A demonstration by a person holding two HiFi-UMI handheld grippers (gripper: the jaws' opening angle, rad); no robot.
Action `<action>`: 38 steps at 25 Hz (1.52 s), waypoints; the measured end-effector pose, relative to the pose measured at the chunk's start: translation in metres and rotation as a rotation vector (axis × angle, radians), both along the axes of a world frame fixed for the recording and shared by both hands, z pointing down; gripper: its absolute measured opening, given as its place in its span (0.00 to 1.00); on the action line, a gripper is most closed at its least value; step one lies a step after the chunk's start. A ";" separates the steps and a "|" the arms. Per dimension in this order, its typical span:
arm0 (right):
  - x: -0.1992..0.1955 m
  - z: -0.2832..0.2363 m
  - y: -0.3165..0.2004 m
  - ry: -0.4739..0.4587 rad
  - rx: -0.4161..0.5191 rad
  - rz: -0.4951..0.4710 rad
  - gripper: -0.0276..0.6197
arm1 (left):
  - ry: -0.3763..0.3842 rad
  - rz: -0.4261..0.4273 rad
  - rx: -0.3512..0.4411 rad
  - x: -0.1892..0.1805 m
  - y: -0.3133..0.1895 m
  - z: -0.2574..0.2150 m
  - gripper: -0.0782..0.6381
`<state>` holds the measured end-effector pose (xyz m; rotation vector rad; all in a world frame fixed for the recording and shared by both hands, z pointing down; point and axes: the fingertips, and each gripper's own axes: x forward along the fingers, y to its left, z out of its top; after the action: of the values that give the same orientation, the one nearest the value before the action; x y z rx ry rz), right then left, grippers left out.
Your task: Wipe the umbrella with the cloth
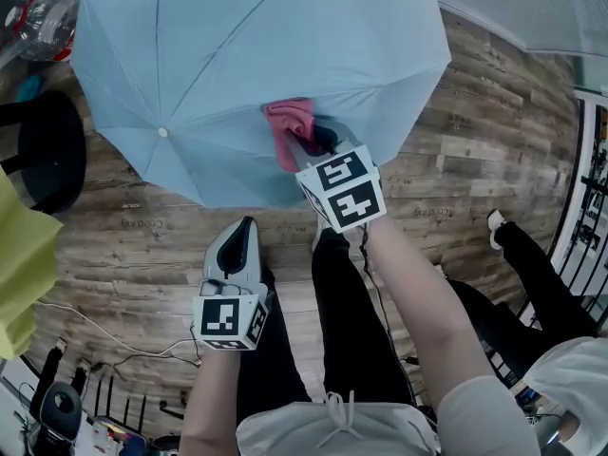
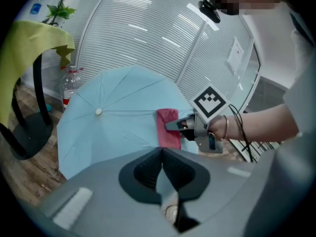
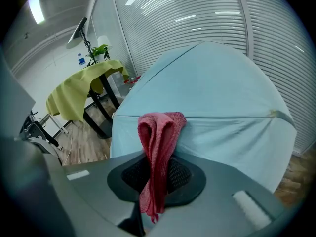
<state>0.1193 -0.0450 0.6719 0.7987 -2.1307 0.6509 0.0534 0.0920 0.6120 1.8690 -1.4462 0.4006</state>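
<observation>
An open light blue umbrella lies canopy-up on the wooden floor. My right gripper is shut on a pink-red cloth and presses it against the canopy near its front edge. In the right gripper view the cloth hangs folded between the jaws of the right gripper, with the umbrella just behind. My left gripper hovers short of the umbrella's rim, shut and holding nothing. The left gripper view shows this gripper, the umbrella, the cloth and the right gripper.
A table under a yellow cover stands at the left, with a black round chair base beside the umbrella. Cables trail on the floor at lower left. A plastic bottle stands behind the umbrella. Another person's legs are at the right.
</observation>
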 end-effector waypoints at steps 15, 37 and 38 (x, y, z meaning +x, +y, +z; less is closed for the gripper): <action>0.106 -0.017 -0.031 -0.018 0.008 0.004 0.13 | 0.008 0.028 0.015 0.098 -0.056 -0.018 0.12; 0.238 0.017 -0.100 -0.029 -0.024 0.181 0.13 | -0.001 0.064 -0.019 0.202 -0.115 0.001 0.12; 0.241 0.021 -0.103 -0.031 -0.032 0.191 0.13 | -0.001 0.062 -0.021 0.204 -0.118 0.003 0.12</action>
<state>0.3608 -0.1481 0.6926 0.9881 -2.0822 0.7988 0.2569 -0.0256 0.6150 1.9009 -1.3827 0.4451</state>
